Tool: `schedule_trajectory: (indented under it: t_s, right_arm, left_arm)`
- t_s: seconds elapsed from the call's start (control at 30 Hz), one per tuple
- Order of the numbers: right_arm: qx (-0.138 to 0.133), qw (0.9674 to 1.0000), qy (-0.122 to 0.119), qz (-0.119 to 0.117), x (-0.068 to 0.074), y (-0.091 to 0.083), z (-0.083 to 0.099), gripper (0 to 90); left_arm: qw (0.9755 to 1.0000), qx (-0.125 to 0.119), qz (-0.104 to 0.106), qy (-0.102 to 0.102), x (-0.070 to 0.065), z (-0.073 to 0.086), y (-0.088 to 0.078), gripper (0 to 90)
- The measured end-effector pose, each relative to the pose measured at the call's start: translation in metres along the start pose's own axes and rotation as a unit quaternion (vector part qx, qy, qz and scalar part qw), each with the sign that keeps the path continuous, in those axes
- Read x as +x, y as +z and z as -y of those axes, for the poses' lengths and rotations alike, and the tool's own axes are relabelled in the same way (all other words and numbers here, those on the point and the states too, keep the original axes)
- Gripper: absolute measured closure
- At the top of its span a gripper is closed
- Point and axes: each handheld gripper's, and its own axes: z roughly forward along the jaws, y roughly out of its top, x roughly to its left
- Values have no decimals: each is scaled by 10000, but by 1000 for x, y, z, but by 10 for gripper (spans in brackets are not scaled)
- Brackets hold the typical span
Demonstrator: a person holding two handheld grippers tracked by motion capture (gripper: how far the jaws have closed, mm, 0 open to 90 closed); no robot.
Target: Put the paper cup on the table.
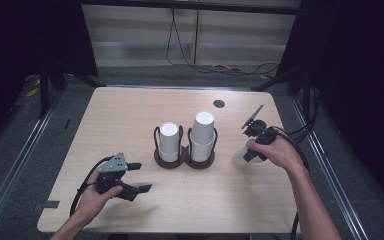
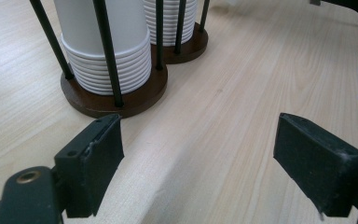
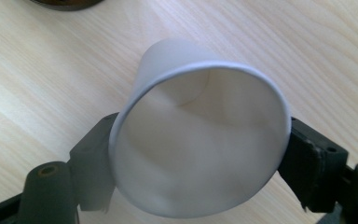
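Two stacks of white paper cups stand upside down in a dark double-ring cup holder [image 1: 184,159] at the table's middle; the left stack [image 1: 169,142] is shorter than the right stack [image 1: 202,135]. My right gripper [image 1: 246,154] is right of the holder, shut on a single white paper cup [image 3: 200,144] whose open mouth faces the camera; its jaws press the cup's sides near the rim. The same cup [image 1: 239,156] sits low over the table. My left gripper [image 1: 139,177] hovers at the front left, open and empty, pointing toward the holder [image 2: 116,95].
The light wooden table [image 1: 130,115] has a small dark round hole [image 1: 219,103] at the back right. Cables trail from both grippers off the table's edges. Dark stands and floor rails flank the table.
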Motion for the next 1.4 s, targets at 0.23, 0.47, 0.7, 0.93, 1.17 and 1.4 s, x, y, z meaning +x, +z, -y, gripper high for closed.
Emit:
schedule_trajectory:
  t_s: [0.23, 0.47, 0.7, 0.93, 1.17, 1.4]
  right_arm:
    - [394, 9991, -122, 86, 5, 12, -17, 221]
    - [293, 9995, -52, 113, 8, 16, -26, 200]
    - [-132, 9998, 159, 4, 8, 23, -29, 181]
    - [-495, 9984, 290, -18, 10, 29, -29, 169]
    - [-822, 9947, 559, -244, 6, 35, -20, 165]
    - [-1197, 9883, 785, -526, 2, 40, -7, 161]
  left_arm:
    - [10000, 20, -21, 23, -1, 1, 0, 158]
    - [10000, 0, -9, 7, 0, 2, -2, 158]
    - [10000, -4, -8, -29, 1, 2, -1, 158]
    - [10000, -57, 13, -72, 2, 2, -3, 158]
    - [9999, -44, -1, -105, 4, 3, -4, 158]
    - [10000, -28, 9, -61, 4, 4, -3, 158]
